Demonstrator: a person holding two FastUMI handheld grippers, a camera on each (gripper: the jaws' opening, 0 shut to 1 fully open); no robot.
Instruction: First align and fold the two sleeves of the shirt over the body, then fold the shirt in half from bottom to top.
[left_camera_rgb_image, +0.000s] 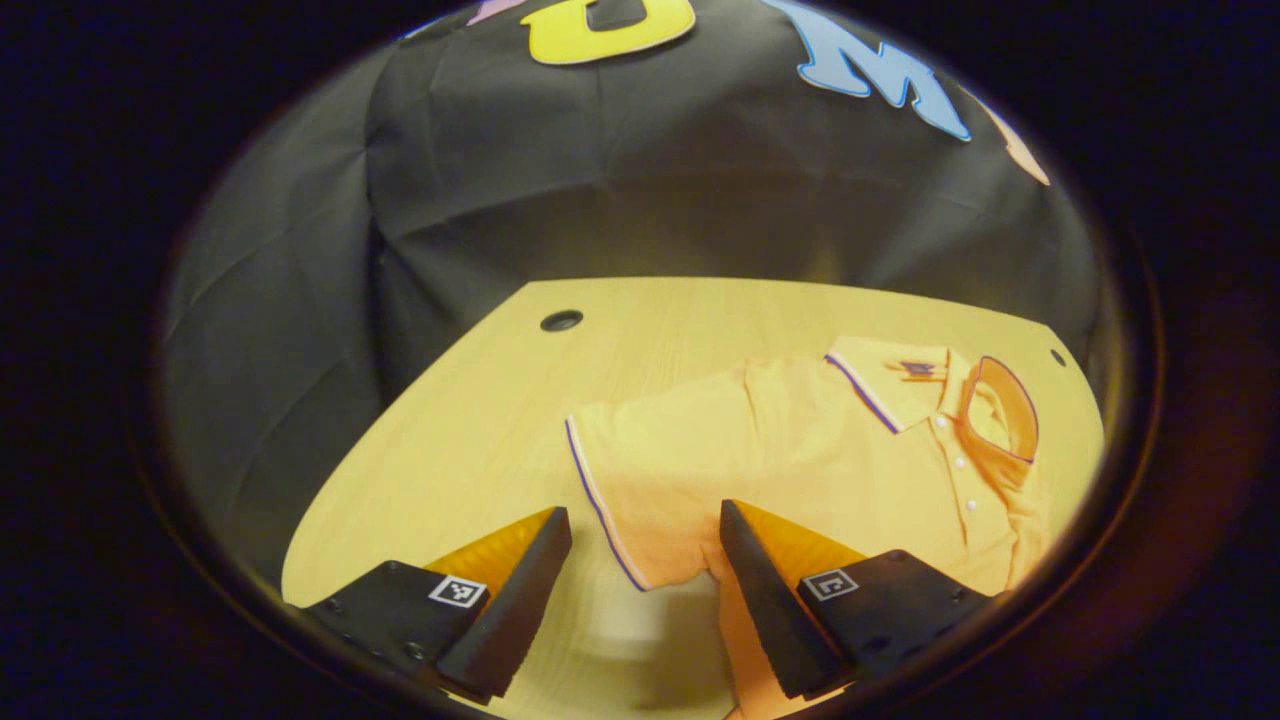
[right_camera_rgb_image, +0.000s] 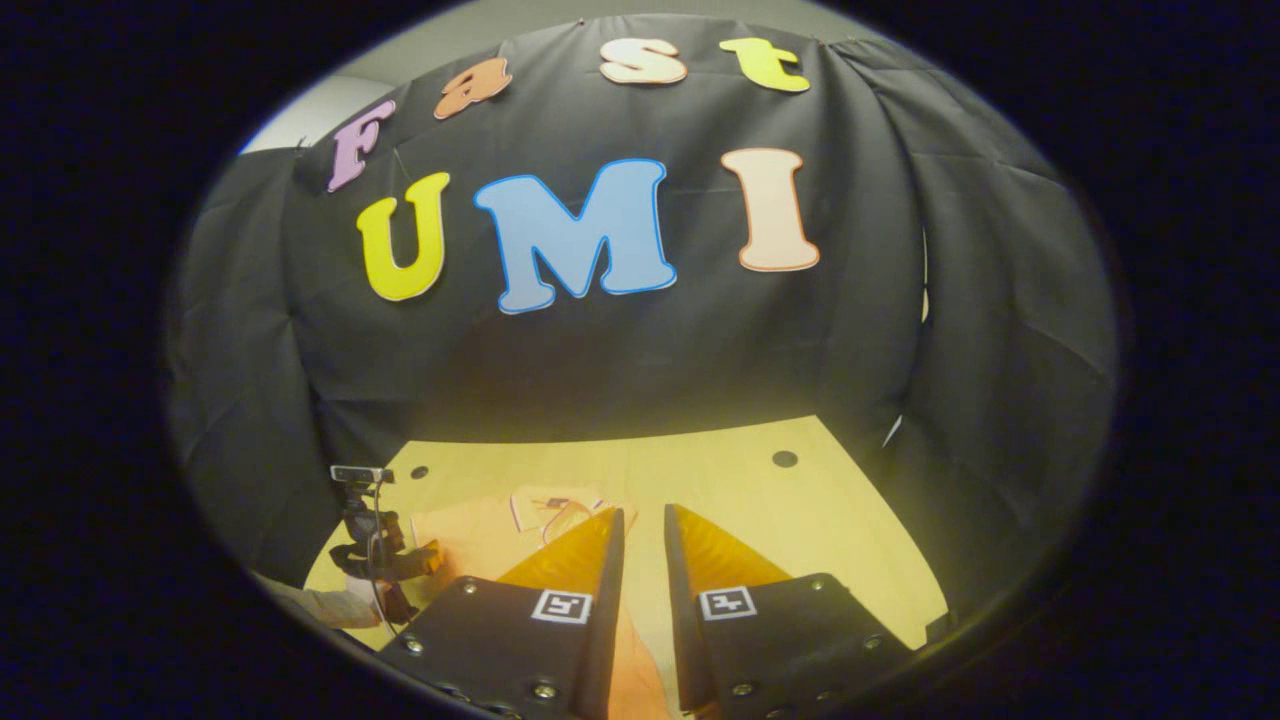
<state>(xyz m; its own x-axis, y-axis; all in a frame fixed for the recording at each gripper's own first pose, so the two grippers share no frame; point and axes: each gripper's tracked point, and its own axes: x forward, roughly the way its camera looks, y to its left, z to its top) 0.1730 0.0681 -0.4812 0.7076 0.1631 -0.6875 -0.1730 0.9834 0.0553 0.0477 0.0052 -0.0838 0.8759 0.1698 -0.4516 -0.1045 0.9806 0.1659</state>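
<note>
At six o'clock in the left gripper view, the left gripper (left_camera_rgb_image: 645, 530) has its fingers spread wide above the table (left_camera_rgb_image: 470, 420), with the hem edge of the shirt (left_camera_rgb_image: 800, 450) lying between them; the finger at five o'clock overlaps the cloth, though whether it touches it cannot be told, and the one at seven o'clock stands over bare wood. From there the shirt stretches toward three o'clock, lying flat, buttons up, its collar (left_camera_rgb_image: 1000, 410) near the table's far corner and one sleeve (left_camera_rgb_image: 885, 385) laid over the chest. Its lower part is cut off at the bottom edge.

At six o'clock in the right gripper view, the right gripper (right_camera_rgb_image: 640, 530) shows its fingers drawn close, a narrow gap between them, and a strip of orange fabric runs down through that gap; whether both fingers press on it is hard to make out. Beyond, at eight o'clock, the other gripper sits small and dim by the shirt, with a sleeve (right_camera_rgb_image: 320, 605) of the person below it.
</note>
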